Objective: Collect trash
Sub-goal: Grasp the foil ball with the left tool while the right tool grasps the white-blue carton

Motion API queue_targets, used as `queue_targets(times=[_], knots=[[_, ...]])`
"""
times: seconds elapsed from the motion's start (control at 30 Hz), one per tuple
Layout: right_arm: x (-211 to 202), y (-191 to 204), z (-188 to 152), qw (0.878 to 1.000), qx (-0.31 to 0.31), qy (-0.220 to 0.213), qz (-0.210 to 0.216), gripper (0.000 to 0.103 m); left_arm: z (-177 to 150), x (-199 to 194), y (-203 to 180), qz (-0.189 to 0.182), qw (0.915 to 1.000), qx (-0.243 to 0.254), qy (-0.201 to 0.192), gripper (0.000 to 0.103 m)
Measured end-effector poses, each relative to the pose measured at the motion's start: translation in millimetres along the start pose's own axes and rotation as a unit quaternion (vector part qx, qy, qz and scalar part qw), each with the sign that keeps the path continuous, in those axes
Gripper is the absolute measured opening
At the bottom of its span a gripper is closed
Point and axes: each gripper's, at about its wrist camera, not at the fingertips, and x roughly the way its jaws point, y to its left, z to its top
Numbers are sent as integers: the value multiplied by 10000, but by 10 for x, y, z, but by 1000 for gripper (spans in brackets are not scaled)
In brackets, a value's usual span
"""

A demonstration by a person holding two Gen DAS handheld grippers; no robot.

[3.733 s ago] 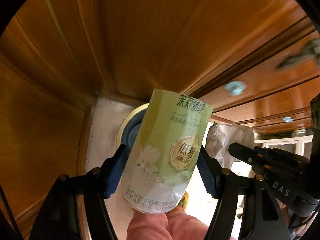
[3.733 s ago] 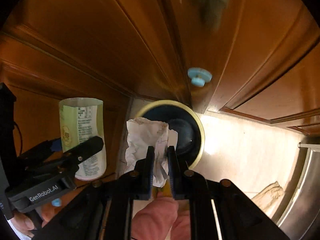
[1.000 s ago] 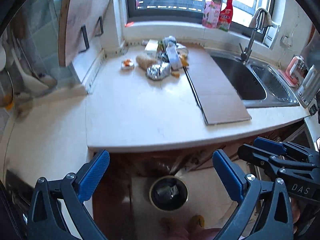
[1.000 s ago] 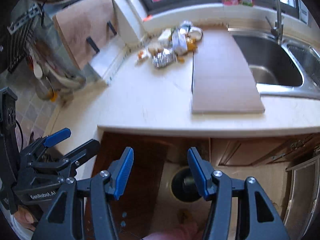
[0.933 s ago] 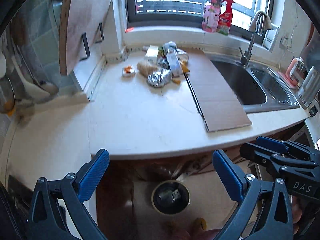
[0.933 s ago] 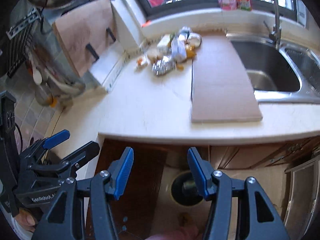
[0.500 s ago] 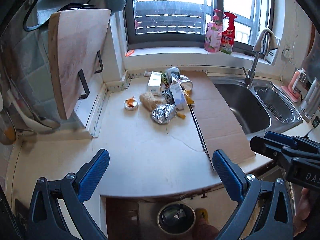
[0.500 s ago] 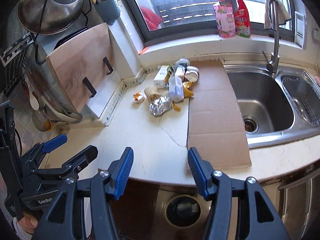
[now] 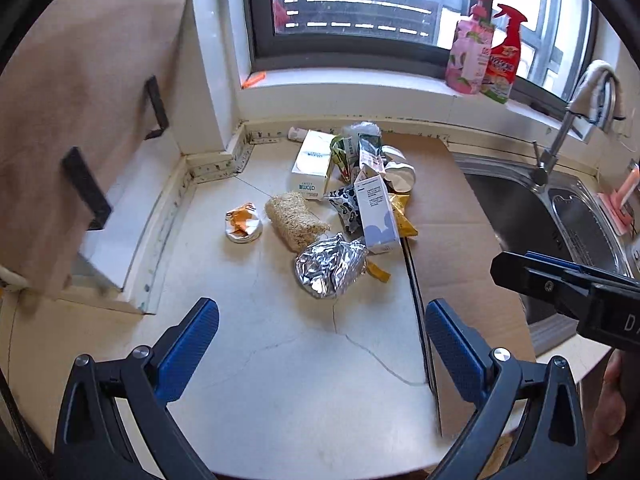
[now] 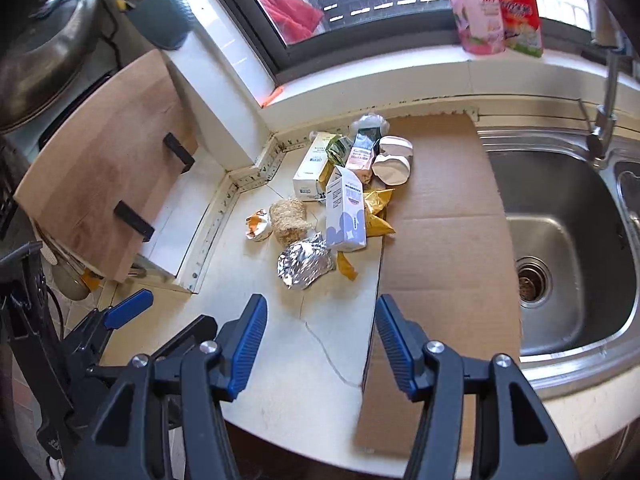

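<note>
Both grippers empty above the cream stone countertop [image 9: 280,380]

The left gripper [image 9: 322,344] and right gripper [image 10: 318,338] hover with blue-padded jaws spread wide, grasping nothing; beyond them the trash lies heaped: crumpled silver foil ball [image 9: 330,266], beside it a white-and-lilac milk carton [image 9: 378,214] at the flat brown cardboard sheet [image 10: 444,240] edge, farther back a white tissue box [image 9: 314,164], near the wall

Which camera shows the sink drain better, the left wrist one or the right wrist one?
The right wrist view. There the sink lies open to the camera and its drain shows clearly at the basin bottom. In the left wrist view the sink sits at the edge, and the right gripper covers the basin floor, so no drain shows.
</note>
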Motion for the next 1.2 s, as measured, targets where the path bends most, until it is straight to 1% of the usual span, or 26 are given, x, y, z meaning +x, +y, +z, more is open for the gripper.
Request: queue_targets(times=[0.2,0.43,0.6,0.73,0.97,1.07,1.13,1.17,1.2], knots=[[468,-233,259,9990,135,377,195,57,186,637,-2,-5,9991,-132,393,102],[880,-400,437,9967,172,696,375,57,300,1145,26,-40,9966,-231,792,102],[1146,-505,486,9935,346,935,543,57,319,1410,51,-105,9938,-270,1078,102],[1272,-518,518,9922,413,1017,591,57,322,1580,111,-164,9916,-387,1223,102],[1384,-514,543,9908,492,1085,644,57,331,1808,256,-382,9865,-763,1399,102],[1436,-511,557,9899,500,1136,682,57,309,1883,316,-522,9822,-981,1516,102],[1466,-524,563,9892,535,1161,718,57,291,1946,360,-653,9784,-1156,1586,95],[1485,-531,567,9887,563,1178,739,57,278,1949,362,-671,9777,-1200,1589,86],[1498,-534,567,9883,582,1194,751,57,279,1937,367,-577,9799,-1180,1502,77]])
